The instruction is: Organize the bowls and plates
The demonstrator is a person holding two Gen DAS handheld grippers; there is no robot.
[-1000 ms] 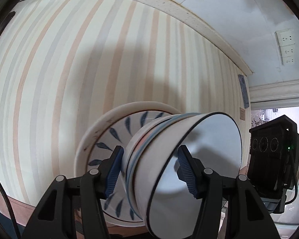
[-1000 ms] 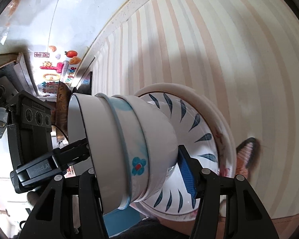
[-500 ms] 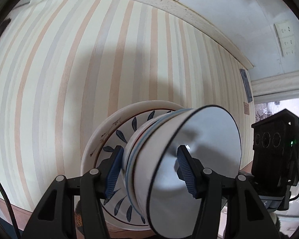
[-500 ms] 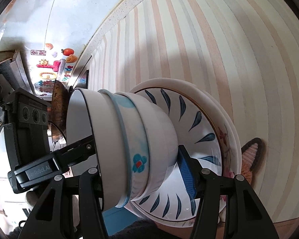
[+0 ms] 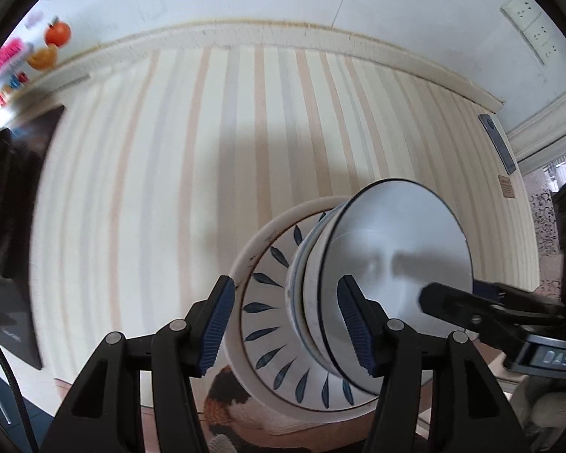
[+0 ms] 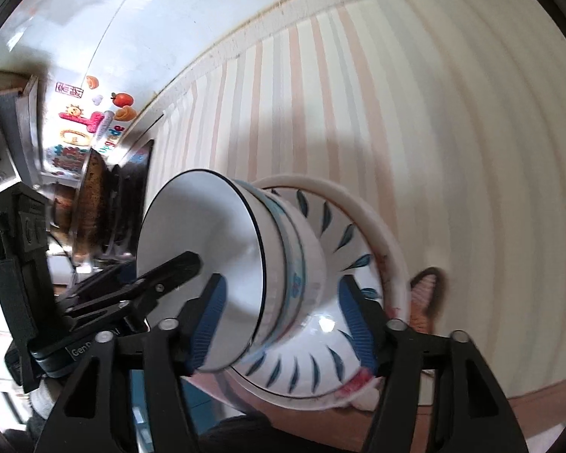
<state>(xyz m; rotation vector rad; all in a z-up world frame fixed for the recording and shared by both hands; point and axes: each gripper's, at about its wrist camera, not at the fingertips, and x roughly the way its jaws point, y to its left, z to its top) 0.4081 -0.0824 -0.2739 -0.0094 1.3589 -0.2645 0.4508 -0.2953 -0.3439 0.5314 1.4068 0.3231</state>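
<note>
White bowls [image 5: 396, 264] stacked on their side, open mouths turned away from a leaf plate [image 5: 264, 302] with a bigger plain plate [image 5: 271, 222] behind. All up in the air before a striped surface [image 5: 151, 188], maybe a wall.

Left tool [image 5: 285, 324] spread around the pile, one pad by the plate rim, one over the top bowl. Right tool [image 6: 281, 321] spread the same way. Pressing or not: cannot tell.

Nearby: bright stickers [image 6: 75, 124], wall sockets [image 5: 532, 26], something furry orange and black [image 5: 226, 392] half hidden under the plates.
</note>
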